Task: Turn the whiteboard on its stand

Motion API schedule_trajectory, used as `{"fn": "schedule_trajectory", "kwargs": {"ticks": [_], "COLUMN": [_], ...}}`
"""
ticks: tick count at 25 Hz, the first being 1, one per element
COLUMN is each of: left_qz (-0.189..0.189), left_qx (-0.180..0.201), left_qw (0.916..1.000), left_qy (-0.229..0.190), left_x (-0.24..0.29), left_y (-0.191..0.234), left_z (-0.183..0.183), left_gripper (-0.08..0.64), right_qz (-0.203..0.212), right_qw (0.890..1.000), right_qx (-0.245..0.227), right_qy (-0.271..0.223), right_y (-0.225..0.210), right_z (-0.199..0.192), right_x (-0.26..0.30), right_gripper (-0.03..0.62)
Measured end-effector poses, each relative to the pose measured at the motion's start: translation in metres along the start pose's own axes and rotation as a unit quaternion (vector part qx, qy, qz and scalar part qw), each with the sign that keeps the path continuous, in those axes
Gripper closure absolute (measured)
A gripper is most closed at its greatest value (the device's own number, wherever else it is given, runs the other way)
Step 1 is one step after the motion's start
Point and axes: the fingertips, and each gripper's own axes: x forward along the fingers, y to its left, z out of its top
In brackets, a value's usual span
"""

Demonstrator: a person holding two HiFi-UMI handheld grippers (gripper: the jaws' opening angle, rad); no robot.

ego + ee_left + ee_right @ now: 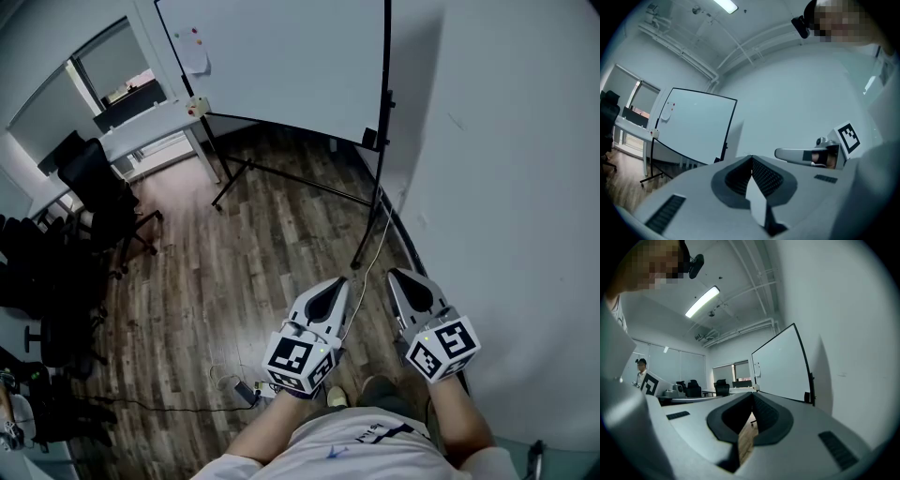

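Whiteboard [281,61]: was white, edged in a black frame.
Stand [309,183]: was black.
Floor [244,272]: was brown, with a wood-plank grain.
Left claw [343,280]: was pale grey with dark insets and bore black-and-white square markers.
Right claw [393,274]: showed the same colours and pattern.
Chairs [98,187] left of the whiteboard: were black.
Counter [141,131] left of the whiteboard: was white.
Wall [506,169] right of the whiteboard: was pale grey-white.

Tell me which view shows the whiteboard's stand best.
Head view: the stand shows its side post, crossbar and feet on the floor. Left gripper view catches only the posts and one foot; right gripper view just one post, feet hidden.
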Motion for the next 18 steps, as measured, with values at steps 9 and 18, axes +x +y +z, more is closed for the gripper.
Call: {"fn": "schedule_trajectory", "kwargs": {"ticks": [9,18], "left_qz": [0.006,0.032], "left_qx": [0.003,0.001], "left_qw": [0.9999,0.9994], "left_qy": [0.012,0.012], "left_x": [0.034,0.122], "left_y": [0.030,0.085], "left_z": [-0.005,0.003], "left_gripper": [0.548,0.548], "right_qz": [0.008,0.026], "right_qw": [1.000,0.999], "right_qx": [0.015,0.027], "right_qy": [0.004,0.013], "right_y": [-0.032,-0.118], "right_z": [-0.007,-0.004], "right_x": [0.048,0.139], "right_gripper": [0.580,0.580]}}
